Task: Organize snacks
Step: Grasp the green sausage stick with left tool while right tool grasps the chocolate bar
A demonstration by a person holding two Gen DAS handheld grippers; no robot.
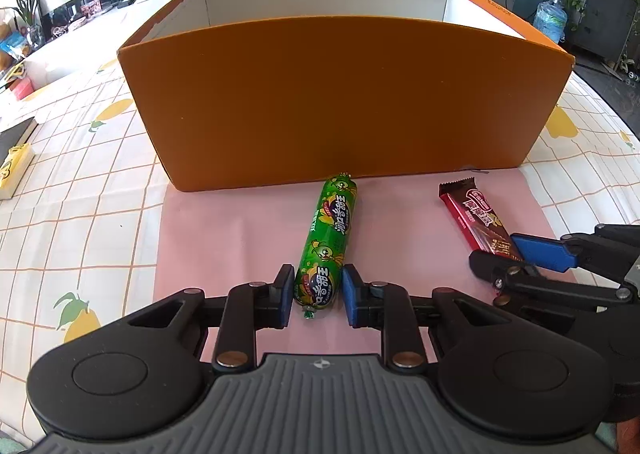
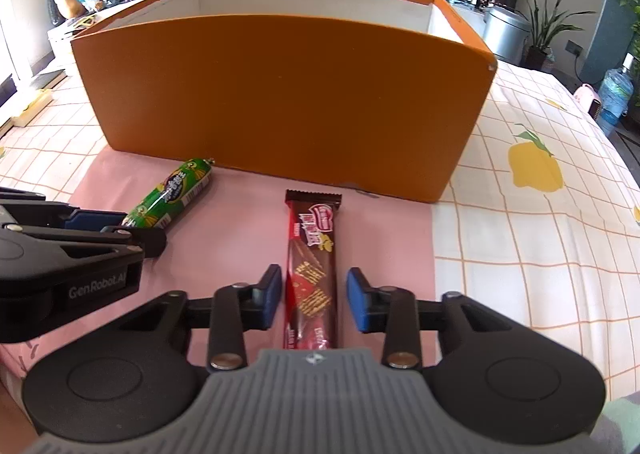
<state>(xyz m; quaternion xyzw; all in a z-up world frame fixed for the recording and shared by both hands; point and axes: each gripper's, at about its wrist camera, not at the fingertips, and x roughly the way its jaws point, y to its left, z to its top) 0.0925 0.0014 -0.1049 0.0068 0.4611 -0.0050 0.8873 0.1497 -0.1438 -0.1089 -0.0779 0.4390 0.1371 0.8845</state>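
Note:
A green sausage snack [image 1: 330, 238] lies on the pink mat [image 1: 224, 238], its far tip against the orange box [image 1: 340, 94]. My left gripper [image 1: 318, 288] is shut on its near end, blue pads pressing both sides. To the right lies a dark red chocolate wafer bar [image 1: 474, 220], lengthwise toward the box. My right gripper [image 2: 312, 296] straddles the near half of the wafer bar [image 2: 312, 254] and is shut on it. In the left wrist view the right gripper [image 1: 516, 258] clamps the bar's near end. The left gripper [image 2: 132, 226] appears at the left edge on the sausage [image 2: 172, 190].
The open orange box [image 2: 280, 94] has white inner walls, and its floor is hidden. A lemon-print checked tablecloth [image 2: 520, 234] covers the table. A yellow box [image 1: 14, 170] and a dark book [image 1: 12, 138] lie at the far left. Shelves, plants and a water bottle [image 1: 550, 18] stand beyond.

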